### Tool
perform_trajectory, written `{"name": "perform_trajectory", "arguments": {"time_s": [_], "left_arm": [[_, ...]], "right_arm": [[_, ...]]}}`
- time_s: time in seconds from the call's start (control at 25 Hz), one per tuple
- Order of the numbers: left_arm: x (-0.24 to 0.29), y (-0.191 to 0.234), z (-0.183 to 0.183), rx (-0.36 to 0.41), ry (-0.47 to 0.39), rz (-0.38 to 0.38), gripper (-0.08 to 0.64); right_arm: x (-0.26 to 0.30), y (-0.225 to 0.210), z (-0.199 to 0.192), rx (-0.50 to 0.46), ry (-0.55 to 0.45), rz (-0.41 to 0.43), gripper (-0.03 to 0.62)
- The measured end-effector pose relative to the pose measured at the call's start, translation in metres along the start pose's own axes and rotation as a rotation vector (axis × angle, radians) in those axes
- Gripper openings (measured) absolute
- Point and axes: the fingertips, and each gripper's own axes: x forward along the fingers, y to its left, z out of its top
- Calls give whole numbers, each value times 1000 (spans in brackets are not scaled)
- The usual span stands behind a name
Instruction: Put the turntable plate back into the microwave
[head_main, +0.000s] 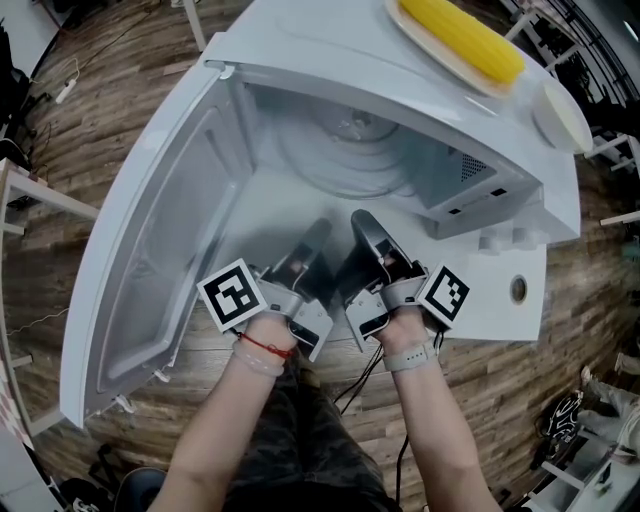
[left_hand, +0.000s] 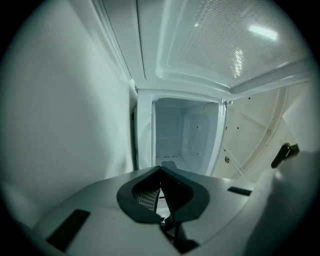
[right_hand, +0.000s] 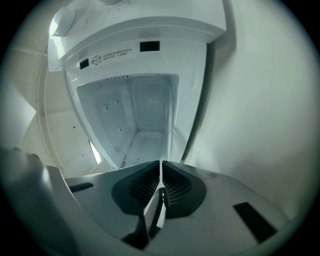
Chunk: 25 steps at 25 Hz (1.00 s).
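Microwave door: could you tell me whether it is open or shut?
Open. The door stands swung out to the left, baring the cavity.

A corn cob (head_main: 462, 38) lies on a plate (head_main: 438, 58), wooden floor (head_main: 95, 120) around.

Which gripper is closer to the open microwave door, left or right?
Left. The left gripper is just right of the open door in the head view, not touching it. The right gripper sits on the left gripper's other side, farther from the door.
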Motion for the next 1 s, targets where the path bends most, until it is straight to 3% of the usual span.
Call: {"name": "perform_trajectory", "arguments": {"time_s": [0.28,0.52,0.68,0.88,1.0], "left_arm": [[-11,-6,-25,157,77,29,12],[-25,-7,-41,219,94,69,12],[-33,-13,-49,392,141,98,12],[-44,-23,-58,569,174,130,11],[-52,-24,-62,707,197,171,11]], "right_arm": [[-21,1,-15,-187,74,-45,23],[-38,7,-28,-286,122,-65,21],[-49,15,-37,-414,152,-84,21],[-62,24,-53,-723,223,-131,21],[-69,30,-63,-856,254,-138,21]]}}
